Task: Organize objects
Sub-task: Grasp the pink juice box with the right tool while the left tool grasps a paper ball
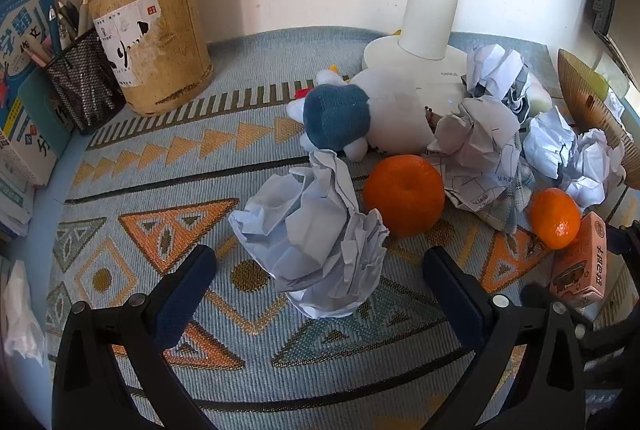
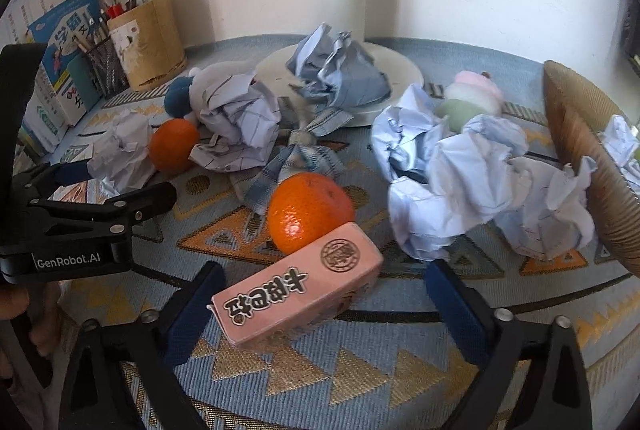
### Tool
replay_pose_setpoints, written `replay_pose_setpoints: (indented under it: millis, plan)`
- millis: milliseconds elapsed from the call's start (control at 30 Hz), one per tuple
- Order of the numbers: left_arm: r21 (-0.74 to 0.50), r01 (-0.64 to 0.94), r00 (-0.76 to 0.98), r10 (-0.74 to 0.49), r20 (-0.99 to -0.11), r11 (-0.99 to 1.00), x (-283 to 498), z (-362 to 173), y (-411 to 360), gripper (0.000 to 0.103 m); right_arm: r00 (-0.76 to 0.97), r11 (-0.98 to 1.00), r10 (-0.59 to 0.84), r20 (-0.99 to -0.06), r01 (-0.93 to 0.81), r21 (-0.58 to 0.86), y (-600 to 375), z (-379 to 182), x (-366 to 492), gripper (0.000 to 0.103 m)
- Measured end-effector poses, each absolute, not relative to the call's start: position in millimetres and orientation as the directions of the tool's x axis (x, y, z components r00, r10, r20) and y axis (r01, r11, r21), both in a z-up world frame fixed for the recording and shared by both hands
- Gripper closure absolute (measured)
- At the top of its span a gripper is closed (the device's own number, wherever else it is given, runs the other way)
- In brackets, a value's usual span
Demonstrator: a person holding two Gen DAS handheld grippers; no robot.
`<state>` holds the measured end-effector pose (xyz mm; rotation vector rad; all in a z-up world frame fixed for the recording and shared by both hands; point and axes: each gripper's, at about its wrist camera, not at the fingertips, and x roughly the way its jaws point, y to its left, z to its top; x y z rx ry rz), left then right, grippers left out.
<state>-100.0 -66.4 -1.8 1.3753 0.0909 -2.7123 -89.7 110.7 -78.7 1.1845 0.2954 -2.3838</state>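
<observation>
On the patterned cloth that covers the counter, toward its near edge, both grippers hang spread wide with nothing in them. The left gripper frames a crumpled paper ball that sits between its fingers but is not yet touched; the right gripper likewise straddles a pink box lying flat, tilted across the gap, its far end against the nearer orange.

The step in hand looks like the approach to a first pair of grasps — paper for the left, box for the right. Next, each gripper likely needs to ease forward until its pads pass the thing's middle, then close; the paper will crush and give, so a firm squeeze is wanted, while the box (stiff, slanted) may call for a slight turn of the wrist to meet its long sides squarely.

Counted: two oranges, the other lying further toward the left edge; one pink box; five paper balls at least, possibly more behind the basket at the right edge — I cannot tell; two plush toys, a white-and-blue one and a pink-and-green one; one lamp at the back edge; two pen holders in the back left corner, one bamboo, one mesh.
</observation>
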Motion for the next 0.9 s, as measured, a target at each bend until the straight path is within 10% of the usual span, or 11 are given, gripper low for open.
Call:
replay_pose_setpoints:
  millis: [33, 67, 900]
  plan:
    - [-0.009, 0.117, -0.593, -0.063, -0.803, -0.993, -105, -5, -72, 0.012, -0.537, -0.879, -0.299, -0.789, 0.477, 0.009, 114, -77, -89, 0.033]
    - [-0.01, 0.116, -0.625, -0.065, -0.778, -0.993, -101, 1, -71, 0.059, -0.546, -0.88, -0.315, -0.776, 0.474, 0.023, 118, -74, -87, 0.049]
    - [-0.072, 0.139, -0.697, -0.046, -0.716, -0.988, -88, 9, -79, 0.06, -0.51, -0.801, -0.561, -0.652, 0.534, 0.272, 147, -62, -79, 0.049]
